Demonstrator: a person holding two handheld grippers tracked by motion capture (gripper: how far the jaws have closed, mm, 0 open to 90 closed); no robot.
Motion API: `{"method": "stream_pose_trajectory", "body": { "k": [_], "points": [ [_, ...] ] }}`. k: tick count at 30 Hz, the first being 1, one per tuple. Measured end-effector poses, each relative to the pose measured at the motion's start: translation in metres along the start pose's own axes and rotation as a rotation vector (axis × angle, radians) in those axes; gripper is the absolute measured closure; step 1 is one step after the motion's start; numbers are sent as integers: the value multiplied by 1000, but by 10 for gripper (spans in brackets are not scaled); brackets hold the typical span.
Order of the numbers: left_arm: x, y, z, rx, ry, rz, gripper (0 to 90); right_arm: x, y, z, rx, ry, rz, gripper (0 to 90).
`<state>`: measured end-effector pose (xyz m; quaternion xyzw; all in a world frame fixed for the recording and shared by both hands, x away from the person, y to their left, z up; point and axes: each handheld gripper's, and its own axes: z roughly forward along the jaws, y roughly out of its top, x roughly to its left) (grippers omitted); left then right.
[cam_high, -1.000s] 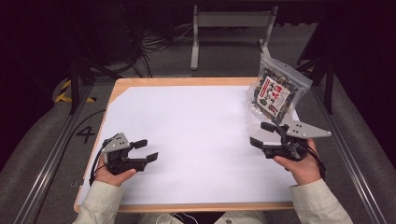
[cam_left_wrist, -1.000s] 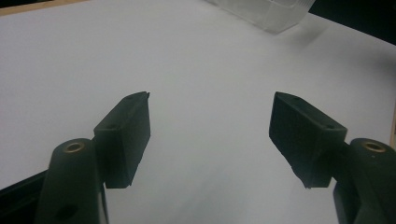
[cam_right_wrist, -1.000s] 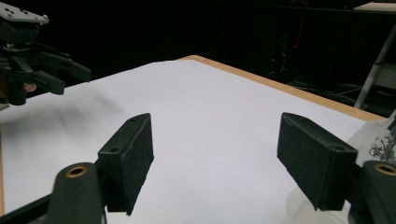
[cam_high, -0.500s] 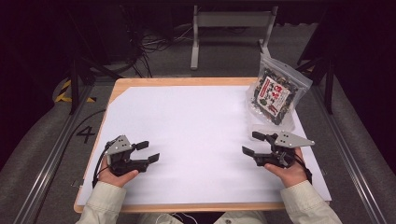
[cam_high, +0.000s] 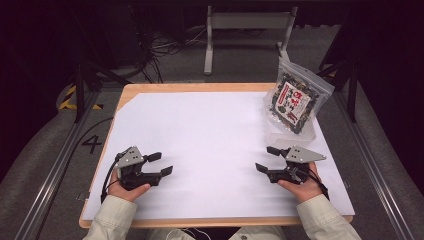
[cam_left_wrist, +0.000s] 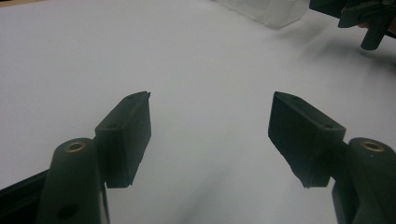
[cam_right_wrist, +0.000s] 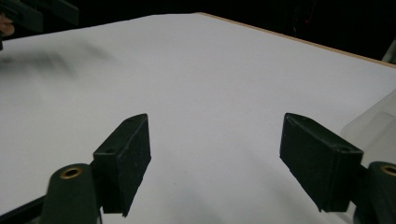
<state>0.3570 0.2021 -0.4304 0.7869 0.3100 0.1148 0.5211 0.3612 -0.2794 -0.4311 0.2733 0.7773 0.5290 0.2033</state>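
Both your grippers rest low over the white sheet, and the snack bag waits at the far right.

Your left gripper (cam_high: 159, 164) has its jaws spread wide with nothing between them. Your right gripper (cam_high: 270, 159) has just been opening its jaws, and they hold nothing too. The snack bag (cam_high: 296, 98) leans on a clear plastic box (cam_high: 290, 136), just past your right gripper, so that hand looks best placed to reach it. The white sheet (cam_high: 210, 135) covers the wooden table (cam_high: 200, 88).

Wooden table (cam_high: 125, 95); white sheet (cam_high: 210, 150) covers it; snack bag (cam_high: 295, 100) far right.
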Motion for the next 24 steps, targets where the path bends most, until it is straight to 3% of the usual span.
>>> {"method": "stream_pose_trajectory", "body": {
  "k": [4, 8, 17, 24],
  "points": [
    [-1, 0, 1, 7, -7, 1, 309, -1, -3, 3, 28, -8, 2, 233],
    [-1, 0, 1, 11, -4, 6, 309, -3, -9, 9, 97, -26, 28, 207],
    [-1, -1, 2, 23, -4, 4, 309, -11, -9, 9, 100, -52, 124, 180],
    [-1, -1, 2, 15, 2, 5, 309, -10, -9, 9, 102, -49, 107, 208]
  ]
}}
